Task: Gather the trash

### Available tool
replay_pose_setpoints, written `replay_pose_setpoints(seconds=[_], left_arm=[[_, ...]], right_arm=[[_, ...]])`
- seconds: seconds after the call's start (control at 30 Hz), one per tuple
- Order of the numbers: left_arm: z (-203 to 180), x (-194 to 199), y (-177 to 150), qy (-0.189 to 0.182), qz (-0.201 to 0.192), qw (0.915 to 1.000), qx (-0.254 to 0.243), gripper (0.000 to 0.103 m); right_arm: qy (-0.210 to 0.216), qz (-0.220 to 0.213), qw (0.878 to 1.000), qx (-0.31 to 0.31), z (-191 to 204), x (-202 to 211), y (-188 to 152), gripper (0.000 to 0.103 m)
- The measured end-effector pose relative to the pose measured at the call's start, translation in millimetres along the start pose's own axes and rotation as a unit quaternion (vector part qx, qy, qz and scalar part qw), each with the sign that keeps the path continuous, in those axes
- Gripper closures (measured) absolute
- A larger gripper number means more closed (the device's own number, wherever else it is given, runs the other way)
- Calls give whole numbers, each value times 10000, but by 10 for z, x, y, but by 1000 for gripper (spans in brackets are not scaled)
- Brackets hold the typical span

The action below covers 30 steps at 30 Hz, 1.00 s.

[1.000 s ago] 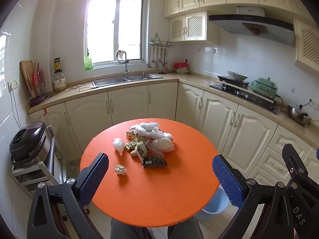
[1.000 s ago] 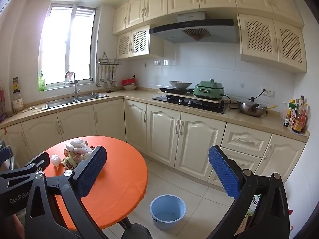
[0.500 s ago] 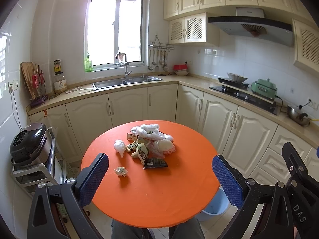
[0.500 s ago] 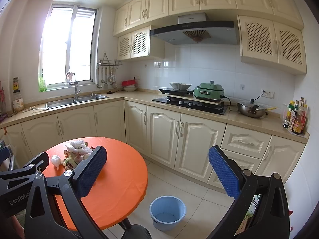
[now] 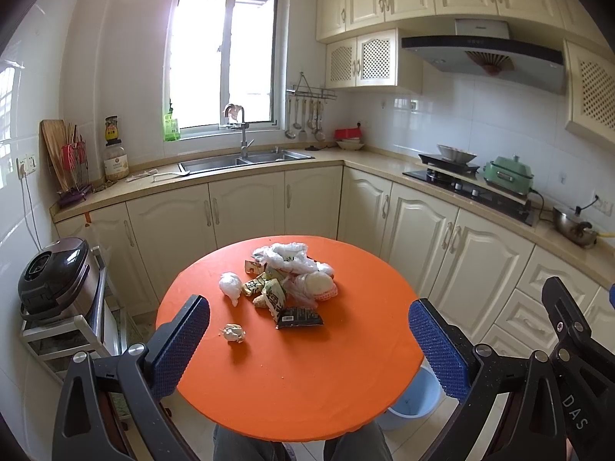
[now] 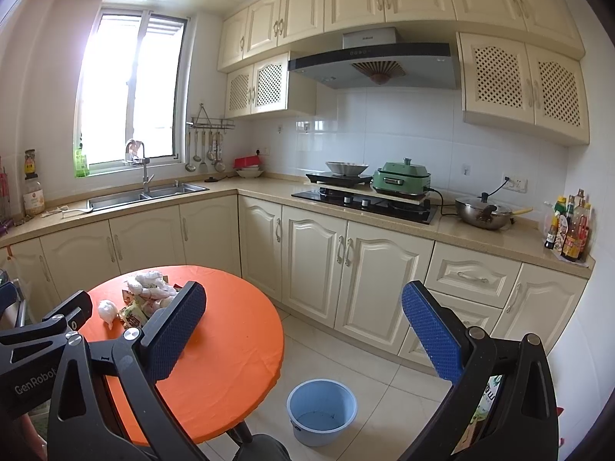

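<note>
A heap of trash (image 5: 286,278) lies on the round orange table (image 5: 300,376): clear plastic bags, green snack wrappers, a dark packet (image 5: 299,317) and a white foam-netted lump. A knotted white bag (image 5: 230,286) and a small crumpled paper (image 5: 233,332) lie apart at its left. My left gripper (image 5: 307,342) hangs open above the table's near half, holding nothing. My right gripper (image 6: 303,330) is open over the floor right of the table, also holding nothing. A light blue bucket (image 6: 322,411) stands on the floor by the table; the trash heap (image 6: 148,296) shows at far left.
Cream cabinets (image 6: 315,265) and a counter run along the back and right walls, with a sink (image 5: 242,161), a hob and a green cooker (image 6: 401,182). A rice cooker (image 5: 54,276) sits on a rack left of the table. A person's knees (image 5: 246,445) show below the table edge.
Both views have tilted slightly upward, so the table and trash sit a little lower in frame. Both grippers stay open and nothing on the table has moved.
</note>
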State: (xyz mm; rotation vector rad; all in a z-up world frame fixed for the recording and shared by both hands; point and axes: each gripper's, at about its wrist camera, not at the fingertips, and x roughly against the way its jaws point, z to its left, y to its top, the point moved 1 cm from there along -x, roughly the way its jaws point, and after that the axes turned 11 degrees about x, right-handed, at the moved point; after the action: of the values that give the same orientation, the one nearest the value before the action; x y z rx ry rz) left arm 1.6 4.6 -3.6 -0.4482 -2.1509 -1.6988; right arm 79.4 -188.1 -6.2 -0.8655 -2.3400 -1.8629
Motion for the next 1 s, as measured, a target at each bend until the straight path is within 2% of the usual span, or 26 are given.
replay_pose_setpoints(seconds=[1.0], left_arm=[[31,-16,-3,-35,24,10000,-2,1]], right_arm=[[39,44,10000,-33,-27,65,-21,0]])
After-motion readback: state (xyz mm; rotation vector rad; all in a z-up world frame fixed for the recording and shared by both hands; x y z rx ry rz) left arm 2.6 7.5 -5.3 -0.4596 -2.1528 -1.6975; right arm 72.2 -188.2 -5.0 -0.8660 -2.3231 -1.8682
